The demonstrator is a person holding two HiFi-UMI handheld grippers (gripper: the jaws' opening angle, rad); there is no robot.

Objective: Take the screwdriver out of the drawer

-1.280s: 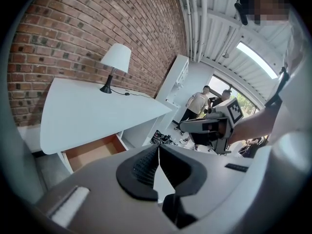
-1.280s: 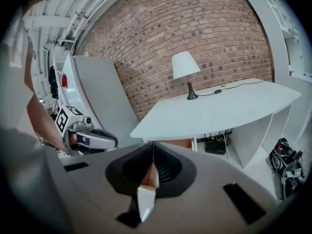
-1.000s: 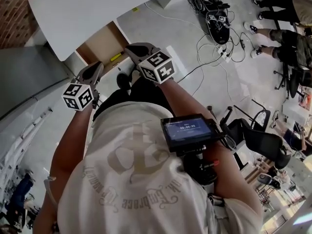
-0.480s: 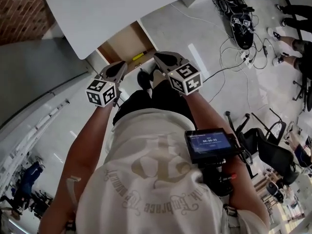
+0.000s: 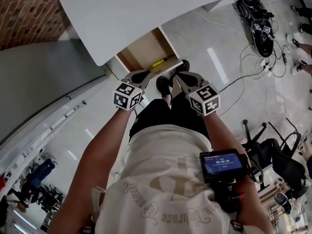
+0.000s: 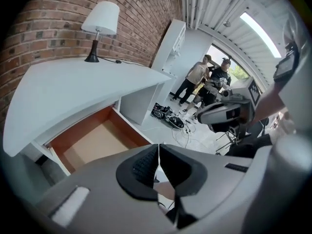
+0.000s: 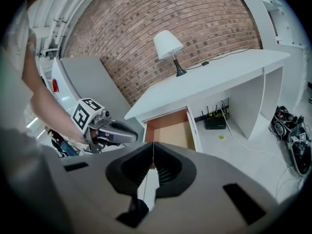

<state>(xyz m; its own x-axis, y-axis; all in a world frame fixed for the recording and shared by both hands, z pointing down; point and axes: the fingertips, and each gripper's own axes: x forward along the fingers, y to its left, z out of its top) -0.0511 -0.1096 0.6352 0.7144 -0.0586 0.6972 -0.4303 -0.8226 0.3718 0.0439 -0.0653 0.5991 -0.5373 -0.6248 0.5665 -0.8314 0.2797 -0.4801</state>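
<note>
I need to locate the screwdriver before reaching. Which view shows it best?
The head view: the yellow screwdriver lies in the open drawer, unobstructed. Both gripper views show the drawer's interior only partly, with no screwdriver visible.

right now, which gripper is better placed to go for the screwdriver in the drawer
Probably the right gripper: its shut jaws point straight at the open drawer, and the yellow screwdriver lies toward its side. The left gripper, also shut, has the drawer off to its left.
</note>
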